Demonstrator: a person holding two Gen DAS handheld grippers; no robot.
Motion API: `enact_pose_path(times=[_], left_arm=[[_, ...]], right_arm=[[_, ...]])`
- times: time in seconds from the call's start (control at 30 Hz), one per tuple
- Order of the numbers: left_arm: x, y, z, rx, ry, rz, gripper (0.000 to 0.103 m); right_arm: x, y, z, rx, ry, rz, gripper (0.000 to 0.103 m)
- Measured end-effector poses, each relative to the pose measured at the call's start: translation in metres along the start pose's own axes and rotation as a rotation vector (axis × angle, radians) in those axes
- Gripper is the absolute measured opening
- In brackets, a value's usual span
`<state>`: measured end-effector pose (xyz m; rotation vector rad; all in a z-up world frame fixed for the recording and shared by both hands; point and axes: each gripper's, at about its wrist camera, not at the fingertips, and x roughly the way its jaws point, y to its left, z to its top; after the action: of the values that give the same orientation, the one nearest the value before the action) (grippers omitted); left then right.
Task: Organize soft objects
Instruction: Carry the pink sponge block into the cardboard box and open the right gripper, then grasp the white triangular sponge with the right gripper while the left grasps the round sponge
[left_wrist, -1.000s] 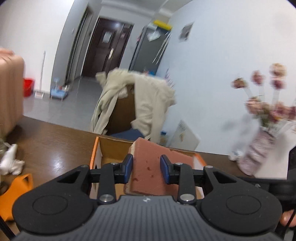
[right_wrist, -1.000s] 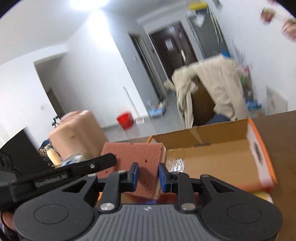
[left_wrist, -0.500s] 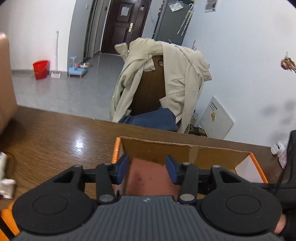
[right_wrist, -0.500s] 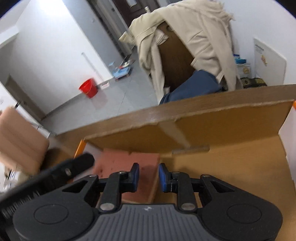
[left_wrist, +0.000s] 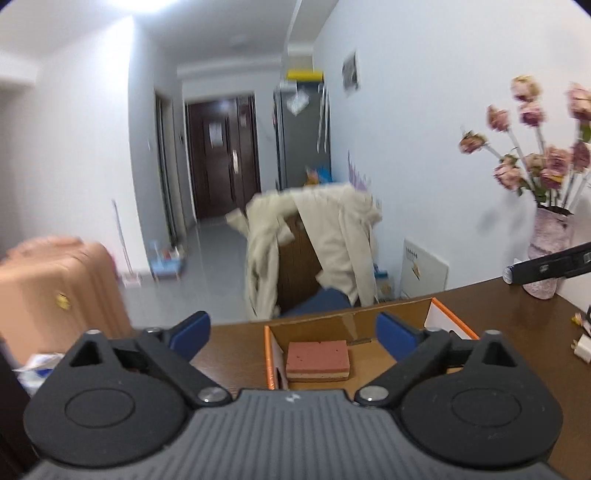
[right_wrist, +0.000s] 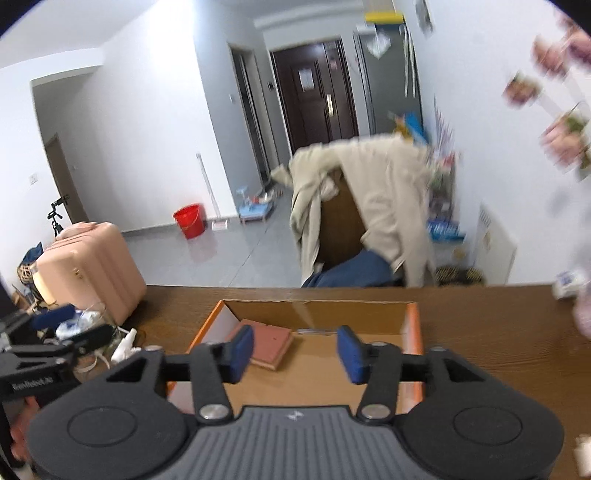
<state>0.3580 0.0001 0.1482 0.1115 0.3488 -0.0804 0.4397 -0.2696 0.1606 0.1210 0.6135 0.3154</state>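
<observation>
A reddish-pink sponge (left_wrist: 317, 356) lies flat inside an open cardboard box with orange edges (left_wrist: 452, 321), near its left wall. It also shows in the right wrist view (right_wrist: 271, 345), in the box's (right_wrist: 415, 332) far left corner. My left gripper (left_wrist: 291, 332) is open and empty, raised back from the box. My right gripper (right_wrist: 295, 350) is open and empty, above the box's near side. The left gripper also shows at the left of the right wrist view (right_wrist: 70, 325).
The box sits on a dark wooden table (right_wrist: 498, 339). A vase of pink flowers (left_wrist: 546, 240) stands at the right. Clutter with a glass jar (right_wrist: 88, 321) lies at the table's left. A chair draped with a beige coat (right_wrist: 369, 206) stands behind the table.
Both grippers let go of the sponge, opened wide and pulled up and back. The sponge now lies flat in the box.
</observation>
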Motion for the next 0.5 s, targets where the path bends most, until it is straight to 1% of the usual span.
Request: enact_pose_path(times=[0.03, 0.17, 0.2, 0.27, 0.33, 0.4, 0.43, 0.5], left_arm=[[-0.017, -0.004, -0.007, 0.006, -0.020, 0.012, 0.100], [-0.081, -0.014, -0.037, -0.017, -0.073, 0.035, 0.102], [-0.095, -0.015, -0.045, -0.018, -0.085, 0.036, 0.103], [-0.124, -0.017, -0.063, -0.030, -0.117, 0.046, 0.103], [-0.155, -0.020, -0.085, -0.034, -0.149, 0.059, 0.103], [-0.183, -0.024, -0.110, -0.033, -0.170, 0.072, 0.103], [-0.197, -0.026, -0.123, -0.034, -0.183, 0.073, 0.103], [-0.220, -0.031, -0.149, -0.043, -0.202, 0.060, 0.103]], right_arm=[[-0.019, -0.001, -0.010, -0.015, -0.021, -0.010, 0.058], [-0.085, -0.004, -0.060, -0.059, -0.108, -0.034, 0.059], [-0.101, -0.003, -0.074, -0.068, -0.139, -0.036, 0.061], [-0.129, 0.000, -0.102, -0.077, -0.197, -0.040, 0.071], [-0.159, 0.004, -0.136, -0.077, -0.256, -0.037, 0.072], [-0.182, 0.008, -0.169, -0.067, -0.293, -0.029, 0.073], [-0.189, 0.011, -0.183, -0.066, -0.307, -0.024, 0.076], [-0.206, 0.017, -0.216, -0.074, -0.349, -0.028, 0.085]])
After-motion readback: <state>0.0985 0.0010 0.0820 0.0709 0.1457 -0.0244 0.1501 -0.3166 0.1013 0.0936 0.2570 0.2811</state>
